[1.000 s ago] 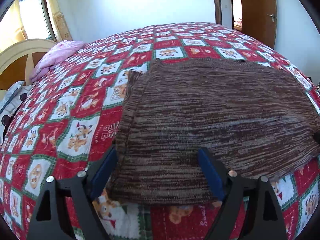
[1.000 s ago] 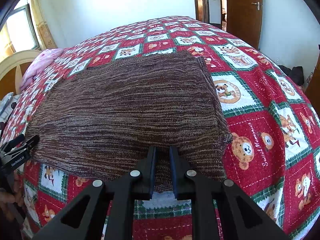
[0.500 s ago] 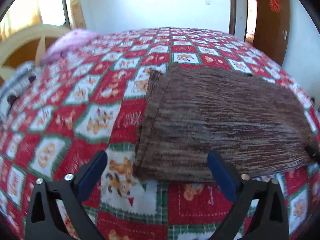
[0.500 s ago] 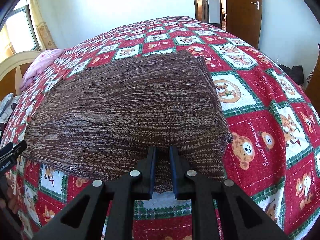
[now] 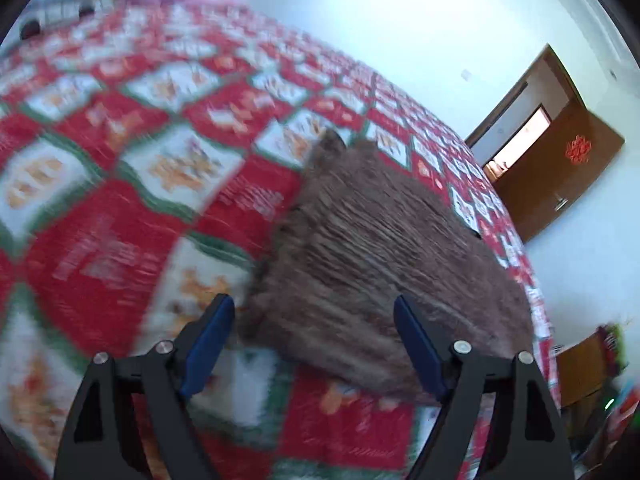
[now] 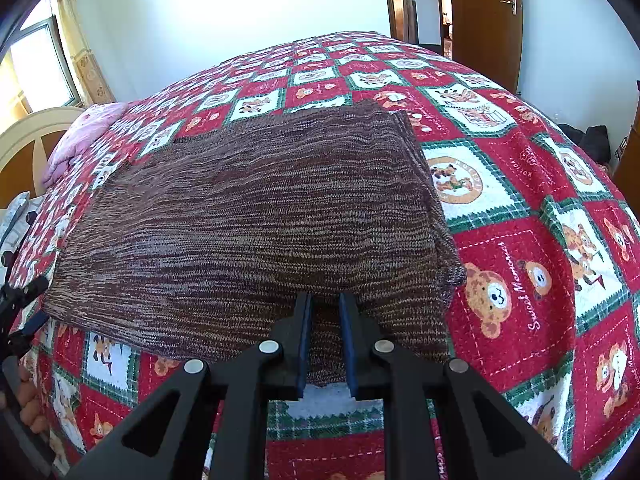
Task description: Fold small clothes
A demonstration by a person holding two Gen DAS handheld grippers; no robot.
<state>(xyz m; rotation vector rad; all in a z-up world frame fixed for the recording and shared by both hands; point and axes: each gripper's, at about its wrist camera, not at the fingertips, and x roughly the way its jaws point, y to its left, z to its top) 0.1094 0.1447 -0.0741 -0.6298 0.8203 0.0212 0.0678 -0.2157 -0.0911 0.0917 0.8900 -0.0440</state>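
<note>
red quilt | brown knit flat, edges free | right claw clamped on near hem | left claw closing, straddling corner, unpinched

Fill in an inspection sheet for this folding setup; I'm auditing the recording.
Surface: bed with red patchwork bear quilt.
Job's things: brown knit garment lying flat on the quilt.
Clutter: pink bedding at the head of the bed; dark bundle on the floor.
Grippers: right gripper shut on the garment's near edge; left gripper closing, fingers either side of the garment's corner, not pressing on it.
Cables: nothing seen.
Surroundings: white walls, brown door, window, headboard.
</note>
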